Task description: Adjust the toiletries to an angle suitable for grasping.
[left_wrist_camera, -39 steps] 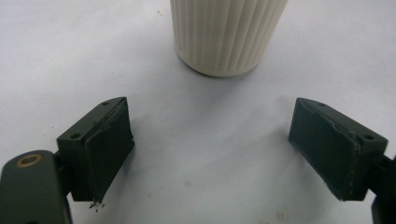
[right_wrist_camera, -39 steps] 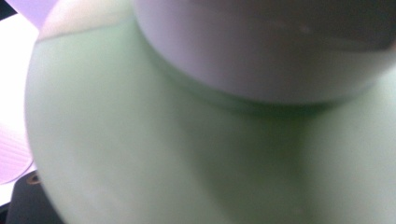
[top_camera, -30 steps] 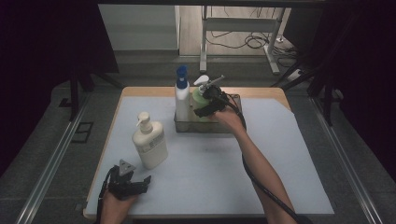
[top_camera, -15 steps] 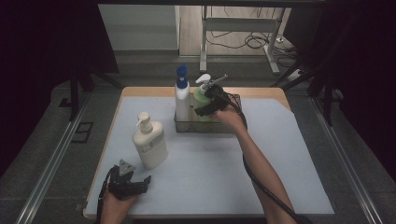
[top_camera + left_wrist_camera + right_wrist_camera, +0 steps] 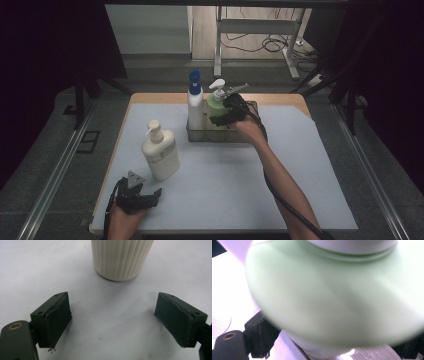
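Little has moved since the earlier frames: right hand-held gripper (image 5: 226, 112) still clasps the green pump bottle (image 5: 217, 107) in the wire caddy (image 5: 220, 136), white-capped bottle (image 5: 194, 105) already binned, cream bottle (image 5: 160, 151) left on the bench (image 5: 300, 165), left hand-held gripper (image 5: 150, 196) wide open, empty.

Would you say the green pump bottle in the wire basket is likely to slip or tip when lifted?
The green pump bottle looks smooth and rounded, so probably slippery. Its tall pump head may make it top-heavy. The basket likely steadies it meanwhile.

The cream bottle (image 5: 122, 257) is ribbed matt plastic; beside it, the green bottle (image 5: 332, 295) looks smooth, glossy plastic; the table (image 5: 150, 99) edge looks like wood.
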Tool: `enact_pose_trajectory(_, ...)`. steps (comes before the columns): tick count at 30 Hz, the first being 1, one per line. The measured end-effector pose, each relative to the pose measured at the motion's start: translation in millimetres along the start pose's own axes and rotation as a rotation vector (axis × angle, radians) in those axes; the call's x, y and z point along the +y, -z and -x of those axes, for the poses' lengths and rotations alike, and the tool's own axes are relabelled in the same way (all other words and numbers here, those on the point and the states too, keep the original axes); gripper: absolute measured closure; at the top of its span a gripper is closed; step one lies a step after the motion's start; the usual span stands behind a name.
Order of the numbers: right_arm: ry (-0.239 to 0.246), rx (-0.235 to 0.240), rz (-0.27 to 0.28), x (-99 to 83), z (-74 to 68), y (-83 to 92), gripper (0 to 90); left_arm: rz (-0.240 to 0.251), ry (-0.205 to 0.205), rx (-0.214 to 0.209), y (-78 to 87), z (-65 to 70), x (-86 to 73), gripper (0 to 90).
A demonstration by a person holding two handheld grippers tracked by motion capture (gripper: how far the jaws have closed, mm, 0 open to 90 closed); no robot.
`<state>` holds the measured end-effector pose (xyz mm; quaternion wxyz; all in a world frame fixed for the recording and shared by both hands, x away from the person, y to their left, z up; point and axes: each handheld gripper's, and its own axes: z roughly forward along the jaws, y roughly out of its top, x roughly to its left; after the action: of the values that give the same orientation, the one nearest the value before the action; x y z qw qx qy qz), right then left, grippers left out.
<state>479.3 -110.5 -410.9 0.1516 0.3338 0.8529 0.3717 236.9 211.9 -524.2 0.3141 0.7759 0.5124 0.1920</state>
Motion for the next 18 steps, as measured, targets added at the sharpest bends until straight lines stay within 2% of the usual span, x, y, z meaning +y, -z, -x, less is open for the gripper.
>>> enact_pose_trajectory(11,0.006,0.000,0.044,-8.3,-1.8,20.3,12.0,0.001,0.000,-0.001,-0.1,0.1,-0.1,13.1)
enact_pose_trajectory(18,0.019,0.016,0.042,-13.0,-6.6,33.4,12.8,0.002,0.000,0.000,-0.1,0.1,-0.1,13.1)
